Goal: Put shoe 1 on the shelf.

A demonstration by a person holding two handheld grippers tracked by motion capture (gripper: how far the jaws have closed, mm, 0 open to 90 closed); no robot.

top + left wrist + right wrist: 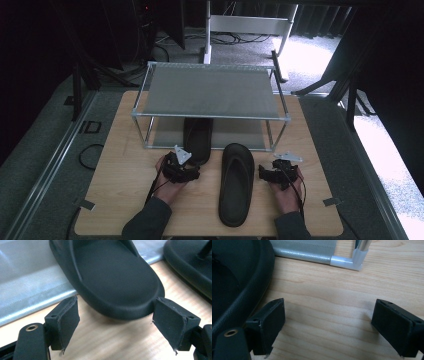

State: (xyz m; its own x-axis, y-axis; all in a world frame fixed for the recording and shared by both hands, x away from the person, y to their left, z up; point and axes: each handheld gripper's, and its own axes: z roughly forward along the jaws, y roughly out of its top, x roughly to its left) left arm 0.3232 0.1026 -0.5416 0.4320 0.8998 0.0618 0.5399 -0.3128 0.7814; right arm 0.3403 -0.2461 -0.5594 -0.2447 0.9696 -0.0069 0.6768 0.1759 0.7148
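Black slipper [112, 277] heel just ahead of left gripper [115, 322], jaws apart

wooden table [120, 165], metal shelf rack [210, 92], floor cables [87, 155]

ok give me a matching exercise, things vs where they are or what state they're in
Things:
1. left gripper
2. right gripper
3. far slipper
4. near slipper

Places or states:
A. lying on the table between the two hands
B. partly under the rack, on its lower shelf
C. open, heel of a slipper between its jaws
D. open over bare wood

Pairs: 1-C, 2-D, 3-B, 4-A
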